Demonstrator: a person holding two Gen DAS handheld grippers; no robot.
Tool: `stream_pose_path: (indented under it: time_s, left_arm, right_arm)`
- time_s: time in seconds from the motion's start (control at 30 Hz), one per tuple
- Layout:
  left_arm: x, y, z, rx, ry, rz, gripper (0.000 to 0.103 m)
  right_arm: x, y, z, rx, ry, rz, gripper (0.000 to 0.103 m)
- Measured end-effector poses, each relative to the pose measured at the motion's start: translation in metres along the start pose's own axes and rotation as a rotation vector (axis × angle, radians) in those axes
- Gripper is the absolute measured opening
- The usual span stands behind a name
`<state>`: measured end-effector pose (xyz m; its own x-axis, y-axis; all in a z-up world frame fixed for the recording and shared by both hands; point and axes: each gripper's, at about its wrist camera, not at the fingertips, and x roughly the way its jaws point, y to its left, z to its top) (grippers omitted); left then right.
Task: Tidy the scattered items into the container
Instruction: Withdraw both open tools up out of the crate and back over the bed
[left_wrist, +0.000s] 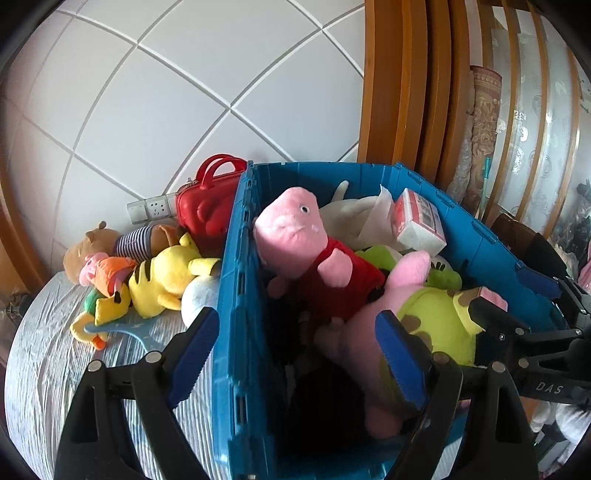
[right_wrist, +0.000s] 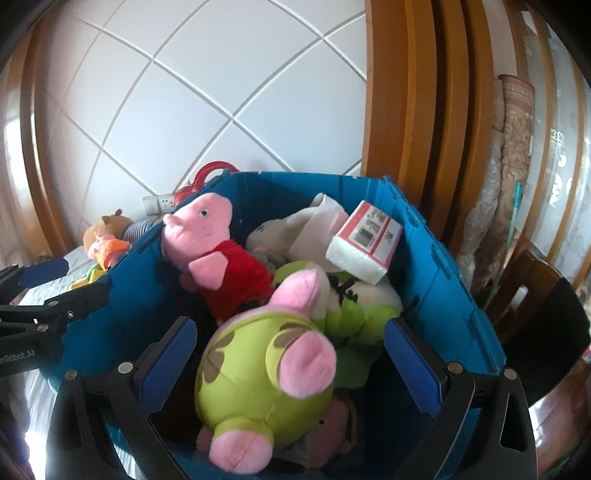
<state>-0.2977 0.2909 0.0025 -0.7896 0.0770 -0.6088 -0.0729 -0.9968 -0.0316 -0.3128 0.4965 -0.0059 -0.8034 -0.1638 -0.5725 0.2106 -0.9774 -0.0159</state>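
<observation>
Readable writing: the right gripper's black arm, seen from the left wrist camera, carries the letters "DAS"; the left gripper's arm, seen from the right wrist camera, shows "nRobot.A1", cut off at the frame edge. The white tissue pack with red printed panels (right_wrist: 364, 242) bears a barcode; its other print is too small to read.

Container: the blue plastic folding crate (left_wrist: 240, 295) stands on a table with a pale striped cloth (left_wrist: 44, 350), against a white tiled wall (left_wrist: 184, 92). Inside it lie a pink pig plush in a red dress (left_wrist: 306, 247), a pink plush in a green spotted suit (right_wrist: 258, 365), a green frog plush (right_wrist: 354, 314), a white plush (left_wrist: 347, 218) and the tissue pack, which is propped against the far right wall.

Outside, left of the crate: a yellow striped plush (left_wrist: 162, 280), a brown bear plush in a striped shirt (left_wrist: 114, 243), a small pink-and-orange plush (left_wrist: 107, 273), a white ball (left_wrist: 201, 295) touching the crate wall, and a red hard-shell toy case (left_wrist: 207, 203).

Left gripper (left_wrist: 295, 350): jaws spread, empty, straddling the crate's left wall. Right gripper (right_wrist: 291, 350): jaws spread on either side of the green-suited plush, pads not pressing it.
</observation>
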Motion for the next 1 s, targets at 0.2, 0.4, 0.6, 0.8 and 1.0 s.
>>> stream_pose_path:
  time_s: [0.2, 0.4, 0.6, 0.8, 1.0]
  left_arm:
    - [-0.011, 0.001, -0.012, -0.016, -0.009, 0.019, 0.087]
    - [-0.024, 0.002, -0.028, -0.048, -0.018, 0.033, 0.087]
    - [-0.040, 0.011, -0.042, -0.055, -0.023, 0.046, 0.087]
    - [-0.059, 0.044, -0.053, -0.081, -0.042, 0.055, 0.087]
    - [-0.080, 0.099, -0.070, -0.097, -0.045, 0.071, 0.087]
  right_arm:
    - [-0.005, 0.003, -0.011, -0.012, 0.002, 0.005, 0.102]
    - [-0.015, 0.003, -0.021, -0.013, -0.012, 0.021, 0.102]
    - [-0.025, 0.016, -0.023, -0.011, -0.034, 0.049, 0.102]
    - [-0.029, 0.051, -0.023, -0.044, -0.032, 0.066, 0.102]
    - [-0.042, 0.110, -0.023, -0.045, -0.062, 0.088, 0.102]
